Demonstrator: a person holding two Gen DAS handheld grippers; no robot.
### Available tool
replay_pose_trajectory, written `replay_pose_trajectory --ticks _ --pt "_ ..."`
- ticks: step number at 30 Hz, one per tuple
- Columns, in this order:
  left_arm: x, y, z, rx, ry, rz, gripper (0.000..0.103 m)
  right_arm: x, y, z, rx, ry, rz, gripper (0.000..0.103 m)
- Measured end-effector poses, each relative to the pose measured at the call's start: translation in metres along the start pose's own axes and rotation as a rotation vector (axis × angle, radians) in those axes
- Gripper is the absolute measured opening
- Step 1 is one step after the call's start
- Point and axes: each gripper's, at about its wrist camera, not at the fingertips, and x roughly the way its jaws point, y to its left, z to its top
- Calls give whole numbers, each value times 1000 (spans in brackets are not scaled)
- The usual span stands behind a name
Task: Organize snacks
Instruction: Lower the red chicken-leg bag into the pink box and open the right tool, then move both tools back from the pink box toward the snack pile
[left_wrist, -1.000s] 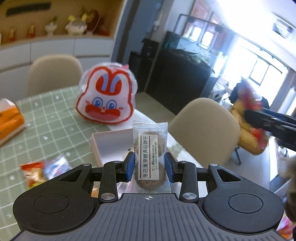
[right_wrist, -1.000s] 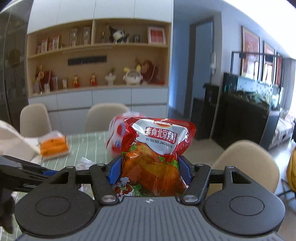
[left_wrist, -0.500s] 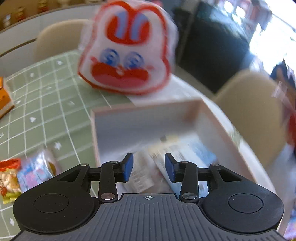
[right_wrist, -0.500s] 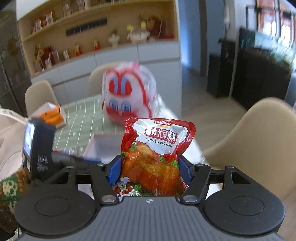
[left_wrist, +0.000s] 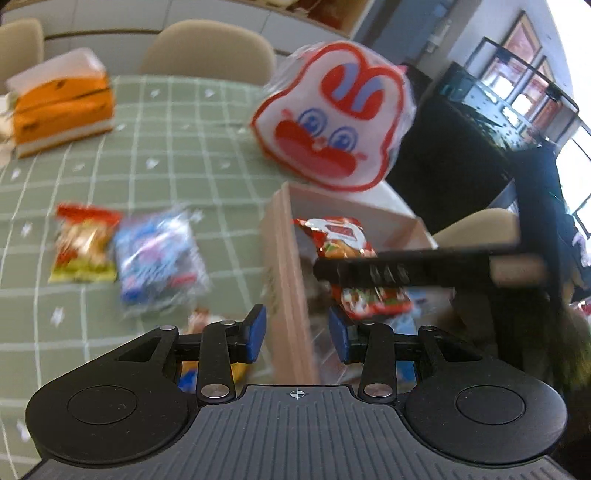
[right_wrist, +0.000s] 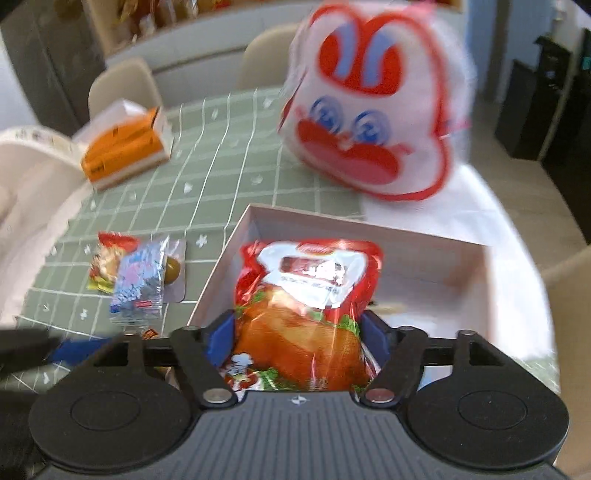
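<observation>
A: Right gripper (right_wrist: 297, 341) status?
B: I've positioned it above the box (right_wrist: 424, 236); jaws have just been widening; red snack pack (right_wrist: 306, 314) between them, dropping in.
A: Left gripper (left_wrist: 297, 334)?
B: Parted, empty.

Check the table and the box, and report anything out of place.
Two snack packets, a red one and a blue one, lie loose and overlapping on the green tablecloth left of the box, not in it. Nothing looks spilled or torn, though motion blur hides fine detail.
</observation>
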Motion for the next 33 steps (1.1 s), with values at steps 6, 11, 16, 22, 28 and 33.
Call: replay_pose_trajectory --ticks 6,11,16,22,28,33 --pt "-4 42 -16 -82 11 75 42 -11 -9 2 93 -18 73 83" --pt "0 58 -20 -91 38 65 42 -39 -9 5 101 -82 6 83" --pt "-3 58 -23 -52 58 7 42 -62 -2 -11 56 -17 -59 82" --pt "-12 71 -26 -26 77 -3 42 -69 5 -58 35 62 -130 62" --pt "-20 89 -27 -29 80 40 42 -47 -8 -69 122 63 -180 40" --pt "-21 102 -8 -7 44 59 42 -50 -6 -73 179 -19 -171 41"
